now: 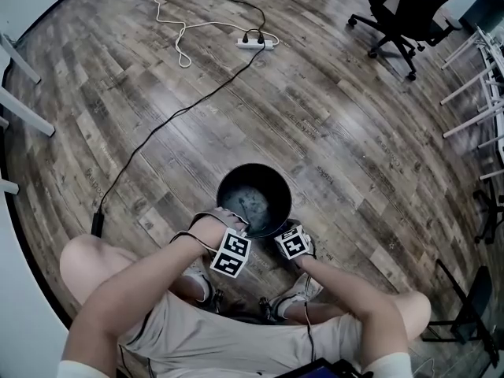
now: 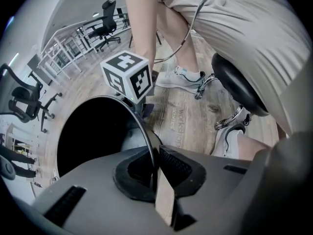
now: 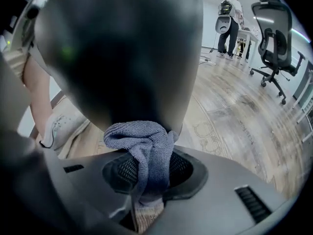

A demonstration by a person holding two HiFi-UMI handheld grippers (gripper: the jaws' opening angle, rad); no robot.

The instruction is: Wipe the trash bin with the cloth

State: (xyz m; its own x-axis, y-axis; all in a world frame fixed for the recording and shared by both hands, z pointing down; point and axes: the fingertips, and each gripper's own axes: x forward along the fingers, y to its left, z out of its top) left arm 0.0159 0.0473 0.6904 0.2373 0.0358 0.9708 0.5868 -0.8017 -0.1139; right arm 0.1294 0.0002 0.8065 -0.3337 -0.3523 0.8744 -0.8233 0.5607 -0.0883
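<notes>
1. Trash bin (image 1: 276, 181), black, round and open-topped, stands upright on the grey-brown wood-plank floor (image 1: 339, 132), just in front of the seated person's white shoes (image 1: 302, 288).
2. Left gripper (image 2: 155, 163) has its jaws closed on the bin's thin near rim.
3. Right gripper (image 3: 146, 168) has its jaws clamped on a bunched grey terry cloth (image 3: 142, 141), which is held against the bin's outer wall.

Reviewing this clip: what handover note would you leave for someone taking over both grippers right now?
Left gripper: shut on the rim of the trash bin, steadying it.
Right gripper: shut on the grey cloth, which is bunched against the bin's outer wall.
The bin stands upright on the wooden floor.
Done: both grips set.
Left: wipe the wall, rim and inside; no wiped patch shows yet.
</notes>
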